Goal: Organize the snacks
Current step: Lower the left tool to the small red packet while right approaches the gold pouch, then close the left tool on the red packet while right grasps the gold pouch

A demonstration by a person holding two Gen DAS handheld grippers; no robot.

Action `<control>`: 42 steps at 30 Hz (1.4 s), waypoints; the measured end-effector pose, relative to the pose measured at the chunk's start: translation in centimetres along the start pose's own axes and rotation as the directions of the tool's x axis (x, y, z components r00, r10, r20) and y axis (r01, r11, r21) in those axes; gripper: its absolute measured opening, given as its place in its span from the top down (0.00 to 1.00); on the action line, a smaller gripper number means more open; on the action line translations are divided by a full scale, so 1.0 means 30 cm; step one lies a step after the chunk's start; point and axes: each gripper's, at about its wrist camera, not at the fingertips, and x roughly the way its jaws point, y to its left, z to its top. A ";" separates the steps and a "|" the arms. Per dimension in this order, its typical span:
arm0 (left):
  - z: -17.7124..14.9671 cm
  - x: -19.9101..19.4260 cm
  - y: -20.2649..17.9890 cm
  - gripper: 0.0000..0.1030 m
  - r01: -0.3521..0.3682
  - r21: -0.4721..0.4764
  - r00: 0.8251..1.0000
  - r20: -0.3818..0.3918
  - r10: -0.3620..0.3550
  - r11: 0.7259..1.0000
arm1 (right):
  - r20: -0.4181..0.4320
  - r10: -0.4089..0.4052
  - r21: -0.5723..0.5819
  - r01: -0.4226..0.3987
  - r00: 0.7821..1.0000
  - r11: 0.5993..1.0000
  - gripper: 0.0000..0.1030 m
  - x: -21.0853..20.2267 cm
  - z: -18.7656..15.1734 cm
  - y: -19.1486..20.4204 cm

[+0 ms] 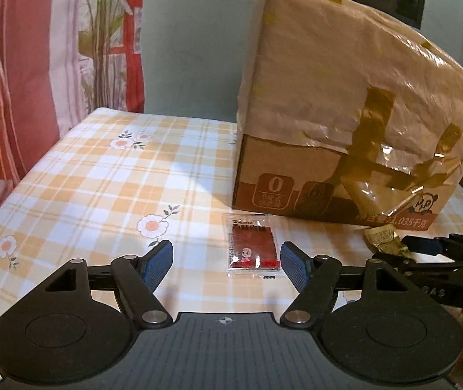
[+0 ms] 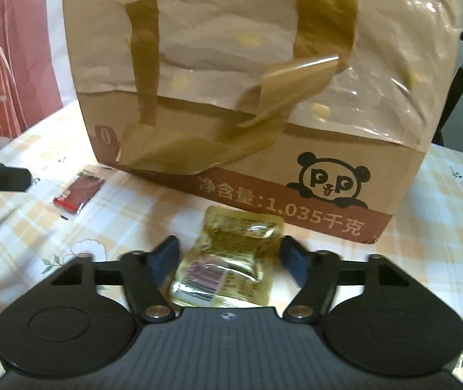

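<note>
With my right gripper [image 2: 230,256] spread wide around the crinkly yellow foil snack packet [image 2: 228,260] at lower centre and my left gripper [image 1: 226,265] spread by the red clear-wrapped snack sachet [image 1: 252,247], slippery film could slide out

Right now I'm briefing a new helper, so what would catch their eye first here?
The big cardboard box, wrapped in crinkled plastic with peeling brown tape, stands at the back of the checked tablecloth. In front of it lie two snack packets: a red one ahead of the open left claw, and a yellow one between the fingers of the open right claw.
</note>
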 end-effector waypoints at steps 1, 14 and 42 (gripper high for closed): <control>-0.001 0.005 -0.006 0.27 -0.001 0.010 1.000 0.000 0.001 1.000 | 0.003 0.007 0.007 -0.007 1.000 1.000 0.42 -0.005 -0.004 -0.007; 0.001 0.122 -0.056 0.27 -0.012 0.024 0.999 -0.034 0.012 1.000 | 0.060 0.057 0.121 -0.064 0.997 0.991 0.47 -0.070 -0.030 -0.090; -0.002 0.173 -0.110 0.56 -0.070 0.032 0.997 -0.024 0.071 0.997 | 0.060 0.097 0.105 -0.103 0.993 0.989 0.46 -0.062 -0.032 -0.080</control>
